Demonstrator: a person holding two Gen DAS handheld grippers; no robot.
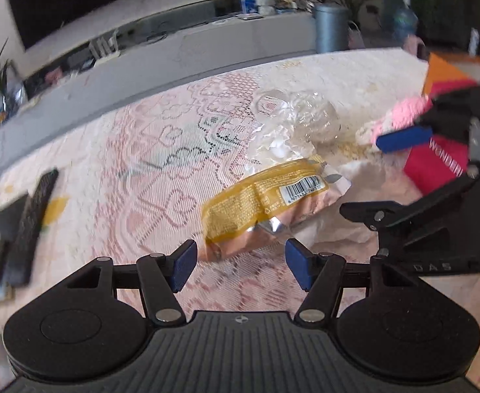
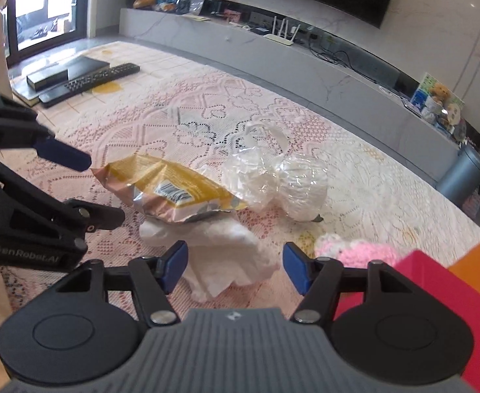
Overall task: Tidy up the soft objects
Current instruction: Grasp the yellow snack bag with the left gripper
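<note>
Pink box (image 2: pixel 436 281) cut off, partly hidden

A pink lace-covered counter (image 2: pixel 354 170) carries a yellow snack packet (image 2: pixel 171 186) at center, a clear plastic bag (image 2: pixel 286 177) beside it, white tissue (image 2: pixel 220 252) below, a remote control (image 2: pixel 89 82) upper left, and a pink knitted piece (image 2: pixel 361 250) lower right.

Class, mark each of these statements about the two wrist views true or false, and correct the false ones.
1. The left hand-held gripper is shut on the yellow snack packet. False: its jaws stand open, short of the packet.
2. The clear plastic bag lies beyond the snack packet in the right wrist view. True.
3. The right hand-held gripper holds the white tissue. False: it is open, with the tissue lying between its jaws, ungripped.
4. A black remote control lies on the lace tablecloth. True.
5. The pink knitted item lies beside the pink box. True.
</note>
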